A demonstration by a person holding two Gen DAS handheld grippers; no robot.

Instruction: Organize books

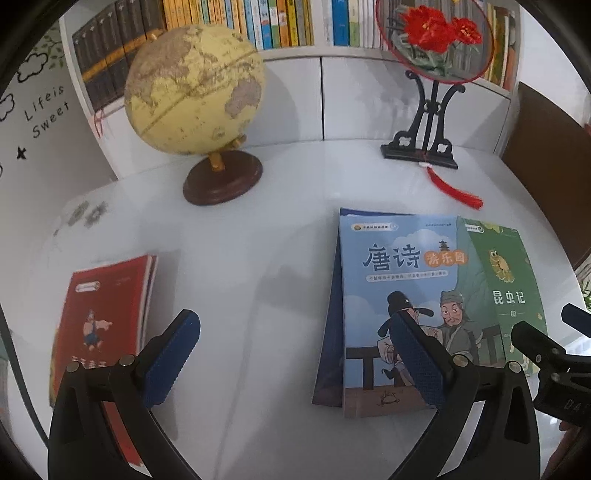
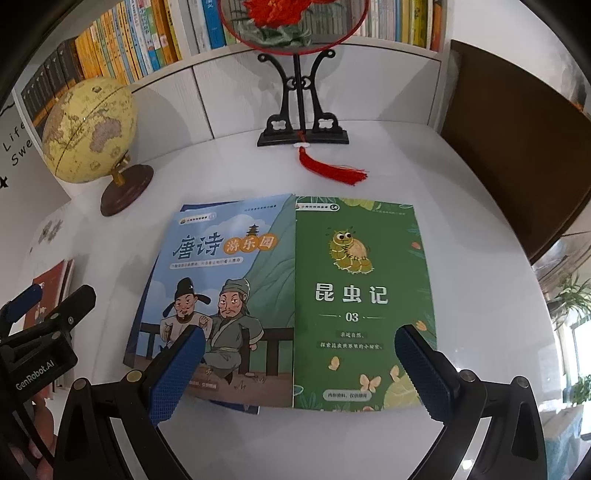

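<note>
Far left, the red book lies flat near the table edge, bare white surface between it and the next books. Left tongs hang spread wide and hold nothing, one pad over that bare strip, the other over the blue book. A dark blue book peeks out beneath the blue book's left edge. The green book overlaps the blue one's right edge. Right tongs are spread too, straddling that seam, gripping nothing. Behind, the globe and fan stand leave open room ahead of the books; the bookshelf closes off the back.
</note>
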